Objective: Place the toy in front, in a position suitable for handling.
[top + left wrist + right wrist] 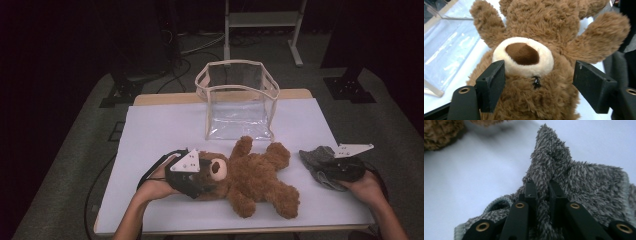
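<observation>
Grey fuzzy cloth (574,180) pinched between right claw (543,192) jaws

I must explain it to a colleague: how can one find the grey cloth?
Start at the white table. Right of the brown teddy bear, near the right edge, lies the grey cloth. It alone is fuzzy grey and pinched in the right tongs.

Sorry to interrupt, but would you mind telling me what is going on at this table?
A person works with a gripper in each hand. The left gripper straddles the head of a brown teddy bear lying on the table, its jaws apart on either side and not pressing. The right gripper is pinched shut on a fold of a fuzzy grey cloth beside the bear. A clear bag stands open behind them.
</observation>
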`<state>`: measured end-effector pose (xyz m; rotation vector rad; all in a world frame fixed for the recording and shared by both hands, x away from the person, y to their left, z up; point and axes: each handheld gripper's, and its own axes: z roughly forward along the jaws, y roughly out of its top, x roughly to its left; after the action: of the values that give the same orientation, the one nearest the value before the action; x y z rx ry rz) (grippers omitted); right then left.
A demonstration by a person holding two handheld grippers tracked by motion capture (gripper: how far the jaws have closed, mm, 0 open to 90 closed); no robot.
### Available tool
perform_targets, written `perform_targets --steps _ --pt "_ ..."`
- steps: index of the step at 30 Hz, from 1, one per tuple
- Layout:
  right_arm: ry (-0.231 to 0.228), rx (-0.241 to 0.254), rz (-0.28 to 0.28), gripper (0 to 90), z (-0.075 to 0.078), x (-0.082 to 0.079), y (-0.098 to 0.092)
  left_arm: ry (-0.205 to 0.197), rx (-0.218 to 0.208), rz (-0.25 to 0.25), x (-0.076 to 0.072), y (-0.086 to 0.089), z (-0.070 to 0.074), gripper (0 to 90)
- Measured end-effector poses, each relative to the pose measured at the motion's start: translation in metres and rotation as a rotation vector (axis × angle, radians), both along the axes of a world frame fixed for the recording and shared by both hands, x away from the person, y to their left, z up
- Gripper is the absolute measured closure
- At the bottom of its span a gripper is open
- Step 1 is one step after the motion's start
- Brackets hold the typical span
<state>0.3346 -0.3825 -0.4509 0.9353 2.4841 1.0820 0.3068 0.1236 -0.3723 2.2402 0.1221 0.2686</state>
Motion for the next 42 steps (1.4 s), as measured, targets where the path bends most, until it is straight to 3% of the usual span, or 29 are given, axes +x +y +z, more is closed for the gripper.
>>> perform_targets --steps 3,6,10,14,16,20,23,27,29,33,36,42 --pt "0.006 0.014 0.016 79.6 0.006 -0.003 -0.001 0.003 -0.003 0.017 0.006 0.001 0.0 23.6" --pt "-0.009 0.046 0.042 79.6 0.018 -0.009 -0.001 0.021 0.021 0.021 0.009 0.0 -0.005 25.2" --pt "-0.057 0.092 0.093 79.5 0.041 -0.02 0.003 0.032 0.017 0.022 0.004 0.0 -0.008 26.3" --pt "-0.109 0.143 0.182 79.3 0.067 -0.035 0.022 0.042 0.015 0.011 -0.001 0.002 -0.008 28.8" --pt "-0.147 0.149 0.246 79.2 0.08 -0.044 0.037 0.047 0.016 0.007 -0.004 0.003 -0.008 29.4" --pt "-0.168 0.173 0.381 79.1 0.095 -0.056 0.077 0.054 0.018 -0.014 -0.012 0.005 -0.008 30.5" --pt "-0.176 0.145 0.49 79.1 0.096 -0.059 0.116 0.05 0.024 -0.032 -0.018 0.006 -0.007 31.3" --pt "-0.162 0.1 0.578 79.1 0.086 -0.058 0.152 0.031 0.019 -0.042 -0.02 0.009 -0.007 31.3" --pt "-0.131 0.103 0.591 79.2 0.077 -0.054 0.158 0.012 0.006 -0.046 -0.016 0.011 -0.005 31.7" --pt "-0.108 0.13 0.573 79.3 0.068 -0.054 0.151 -0.028 -0.054 -0.038 -0.004 0.011 -0.003 28.0" --pt "-0.105 0.131 0.567 79.3 0.065 -0.057 0.148 0.003 -0.069 -0.059 0.005 0.004 -0.007 24.9" --pt "-0.133 0.17 0.537 79.5 0.071 -0.059 0.144 0.031 -0.086 -0.059 0.003 0.002 -0.015 27.1"
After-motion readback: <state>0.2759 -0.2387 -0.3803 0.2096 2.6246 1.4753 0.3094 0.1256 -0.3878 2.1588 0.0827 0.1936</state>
